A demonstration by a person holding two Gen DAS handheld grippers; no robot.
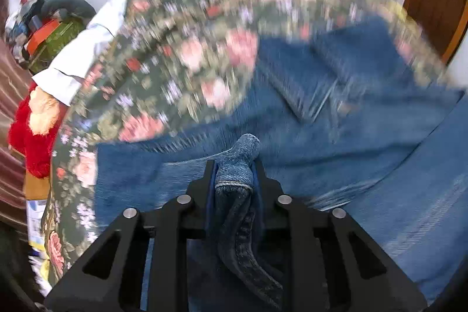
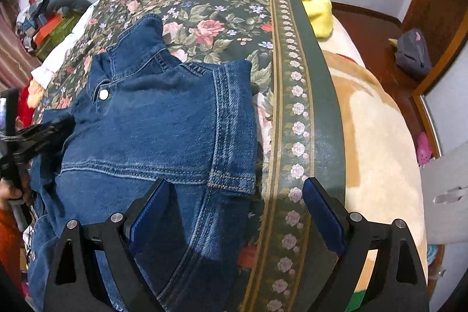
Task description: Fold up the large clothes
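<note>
Left gripper (image 1: pixel 234 165) is clamped tight on a bunched fold of the denim jacket (image 2: pixel 158 119), the hem seam pinched right between its black jaws and a twisted rope of cloth trailing back toward the camera. Beyond those jaws the left wrist view is smeared with motion: more blue denim spread over the floral bedspread (image 2: pixel 222 5). Over on the right, the right gripper (image 2: pixel 234 195) hangs with its jaws wide apart and nothing between them; one blue-padded finger (image 2: pixel 149 209) sits over the jacket's lower panel, the other over the bedspread's flowered border. The jacket lies flat on the bed, collar up toward the far side, a metal snap button (image 2: pixel 103 93) showing near the neck, one sleeve (image 2: pixel 234 125) folded across the body. No readable label or writing anywhere. At far left, a green box (image 2: pixel 55 32) holds piled oddments, too small to identify.
</note>
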